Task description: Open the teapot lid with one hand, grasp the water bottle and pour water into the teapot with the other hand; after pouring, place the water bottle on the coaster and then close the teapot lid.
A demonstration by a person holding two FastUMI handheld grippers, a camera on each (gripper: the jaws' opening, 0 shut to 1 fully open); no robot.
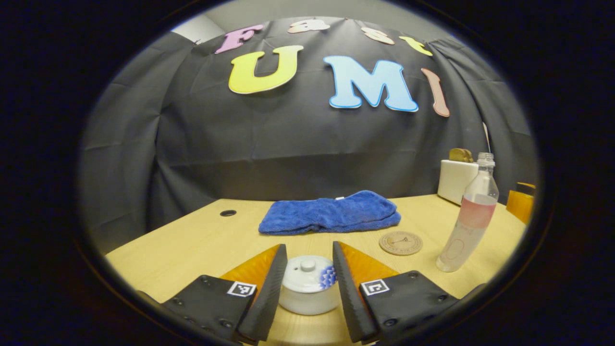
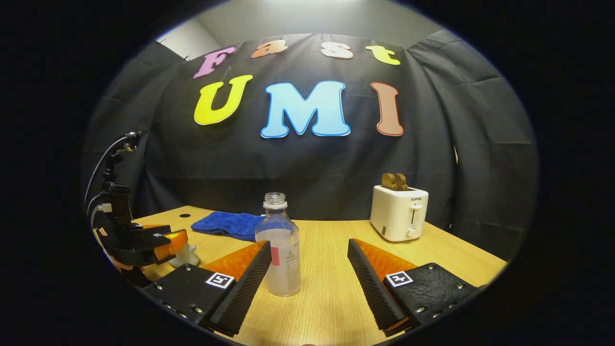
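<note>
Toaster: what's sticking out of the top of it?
Two brown slices, probably toast, poke up out of the toaster. Their lower parts sit inside the slots, so those are hidden.

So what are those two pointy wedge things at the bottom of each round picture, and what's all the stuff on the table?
Those wedges are the two fingers of a hand-held gripper, a grabbing tool. A person holds one in each hand, and a camera rides on each.

In the left gripper view, the left gripper is open around the small white ceramic teapot, its lid still on.

In the right gripper view, the right gripper is open near the clear plastic water bottle, which has no cap.

On the light wooden table also lie a folded blue towel, a round wooden coaster and a white toaster. Nothing is held yet.
</note>
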